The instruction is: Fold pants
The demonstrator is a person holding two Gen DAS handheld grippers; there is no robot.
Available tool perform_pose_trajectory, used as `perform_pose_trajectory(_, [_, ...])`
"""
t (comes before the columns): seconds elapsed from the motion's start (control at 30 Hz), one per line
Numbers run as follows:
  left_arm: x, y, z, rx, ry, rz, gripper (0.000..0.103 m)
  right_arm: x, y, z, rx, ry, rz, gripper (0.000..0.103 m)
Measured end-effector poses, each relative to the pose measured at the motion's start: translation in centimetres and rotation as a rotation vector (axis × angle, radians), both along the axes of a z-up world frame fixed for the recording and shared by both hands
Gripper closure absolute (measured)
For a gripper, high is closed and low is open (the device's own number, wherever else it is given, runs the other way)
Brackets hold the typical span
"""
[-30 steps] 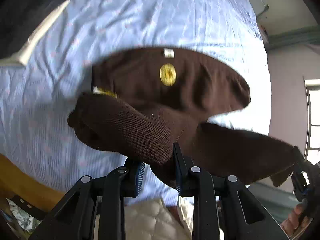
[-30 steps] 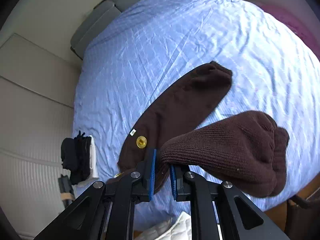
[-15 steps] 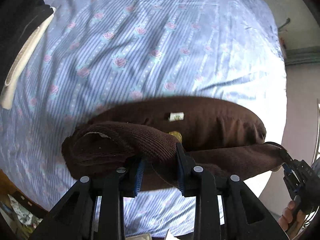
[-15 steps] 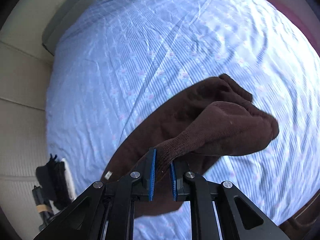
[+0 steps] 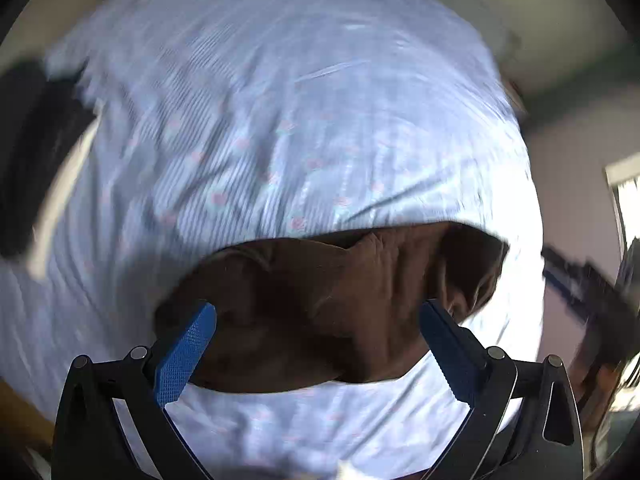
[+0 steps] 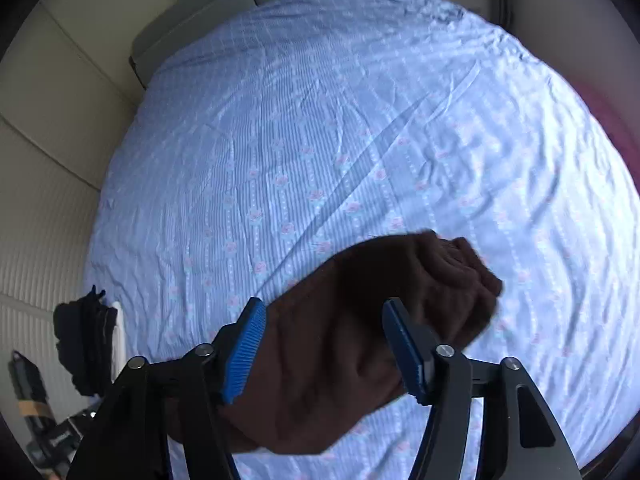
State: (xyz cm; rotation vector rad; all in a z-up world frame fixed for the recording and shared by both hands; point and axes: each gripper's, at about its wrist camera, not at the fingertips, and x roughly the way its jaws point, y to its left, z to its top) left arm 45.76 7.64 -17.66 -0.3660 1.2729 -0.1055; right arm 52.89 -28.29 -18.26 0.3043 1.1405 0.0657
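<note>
Left wrist view is smeared with motion, but the main shapes read well enough. The left gripper has its jaws spread wide, and its blue, finely cross-hatched pads hold nothing. Between and just beyond them lies the brown pants, a soft, rumpled knit lump doubled over on itself, with deep creases running toward the far right end. It rests on the bed sheet, a pale blue cotton with thin stripes and small pink rosebuds, wrinkled in long shallow ridges. Off to the left of the tool there is a dark blurred shape I cannot make out. At the far right edge the other tool shows as a dark streak.

From the right wrist the picture is sharp. The right gripper also stands open, its ribbed blue pads set apart on either side of the garment without pinching it. The pants sit directly ahead of and under the fingers, a thick oblong bundle with a rounded, bunched end pointing forward and to the right. The sheet spreads out beyond in every direction. Far to the left of the tool, at the bed's edge, a pile of black clothes slumps against something white.
</note>
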Motion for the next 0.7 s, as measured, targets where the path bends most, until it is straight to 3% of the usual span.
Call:
perform_pose_trajectory(0.1, [-2.7,-2.4,-0.1,0.189,-0.107,-0.204,0.002,-2.8,-0.3,-1.5,-0.041,0.021,0.040,0.037])
perform_pose_trajectory(0.2, [-4.9,-4.1,-2.4,0.335,-0.107,-0.350,0.006,-5.7,-1.1,-4.6,-0.043,0.091,0.055,0.037])
perform_pose_trajectory(0.3, [-6.1,-5.1,-4.4,0.338,-0.061,-0.424,0.007,-8.1,-2.9,-7.3,-0.042,0.139,0.015,0.037])
perform_pose_trajectory(0.43, [-6.3,-6.7,-5.6,0.334,-0.025,-0.393,0.007,-8.3,-5.8,-9.4,-0.038,0.165,-0.048,0.037])
perform_pose_trajectory(0.7, [-4.8,-8.8,-7.4,0.250,0.050,-0.214,0.009,-0.7,-8.4,-10.9,-0.075,0.143,-0.042,0.037])
